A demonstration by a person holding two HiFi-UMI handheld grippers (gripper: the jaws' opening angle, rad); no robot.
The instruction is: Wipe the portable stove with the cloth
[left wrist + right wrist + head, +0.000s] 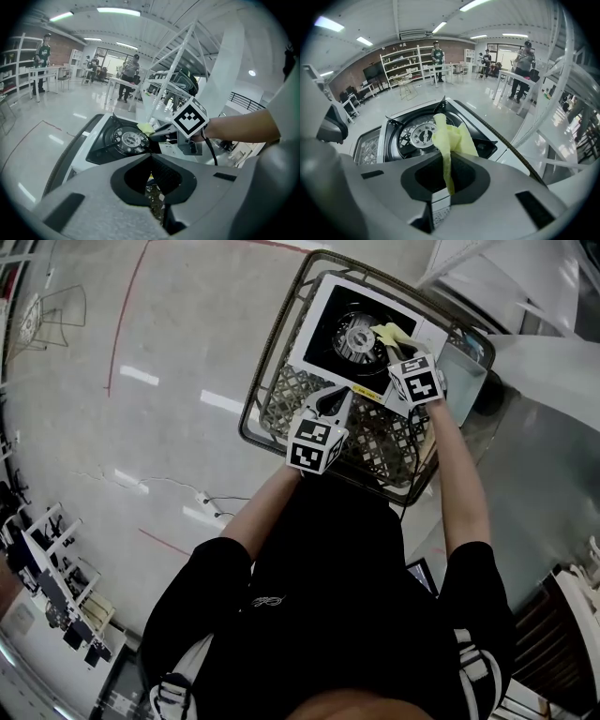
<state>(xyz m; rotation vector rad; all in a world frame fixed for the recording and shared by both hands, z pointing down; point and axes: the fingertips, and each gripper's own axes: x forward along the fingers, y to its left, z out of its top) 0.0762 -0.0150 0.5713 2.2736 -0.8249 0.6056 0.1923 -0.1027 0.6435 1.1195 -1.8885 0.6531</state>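
Right gripper (446, 188) jaws pinch yellow cloth (453, 137) at portable stove (388, 131); left gripper (151, 160) jaws closed, empty. The narrow pinch could slip mid-wipe.

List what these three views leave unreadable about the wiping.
- Whether the cloth touches the burner: right gripper view, the cloth covers the spot; head view, too small.
- Front panel of the portable stove: head view, under the right hand-held gripper; both gripper views, behind gripper bodies.
- Dirt on the stove: too small in every view.

Bright ceiling light, fisheye-warped edges
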